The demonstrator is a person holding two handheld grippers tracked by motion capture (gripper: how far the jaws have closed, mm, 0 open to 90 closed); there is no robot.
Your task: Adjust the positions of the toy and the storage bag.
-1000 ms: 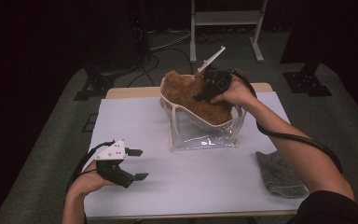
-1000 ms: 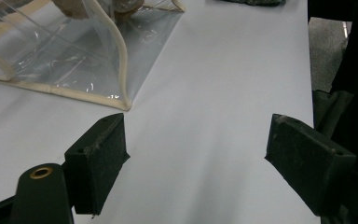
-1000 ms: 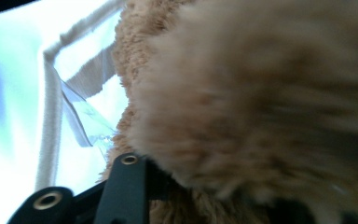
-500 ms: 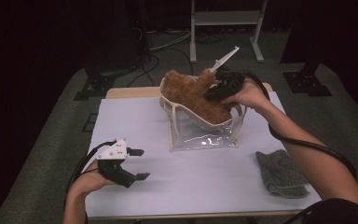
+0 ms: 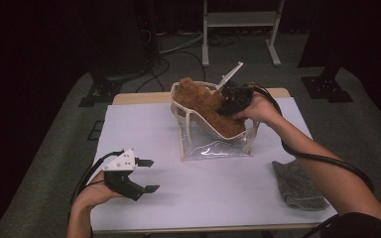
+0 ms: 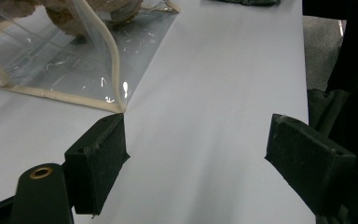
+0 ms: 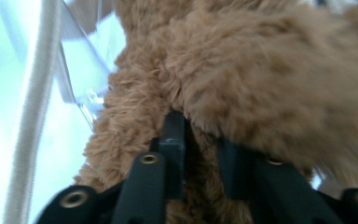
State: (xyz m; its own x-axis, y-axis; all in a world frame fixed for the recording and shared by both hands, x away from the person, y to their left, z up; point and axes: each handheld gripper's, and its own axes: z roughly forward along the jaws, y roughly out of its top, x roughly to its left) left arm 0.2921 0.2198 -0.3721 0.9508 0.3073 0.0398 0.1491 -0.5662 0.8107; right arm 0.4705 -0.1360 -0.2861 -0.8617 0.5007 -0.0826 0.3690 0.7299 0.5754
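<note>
The right gripper (image 5: 226, 100) pinches the brown plush (image 5: 206, 106), its jaws having just closed on the fur; it has sunk deeper into the clear bag (image 5: 218, 144) mid-counter (image 5: 218, 198). No writing is readable. The left gripper (image 5: 146, 174) rests spread; a grey cloth (image 5: 297, 183) lies right.

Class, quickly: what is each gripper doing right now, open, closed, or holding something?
Left gripper: open, holding nothing, above the table.
Right gripper: jaws just closing, pinching the brown plush toy in the clear bag.
</note>
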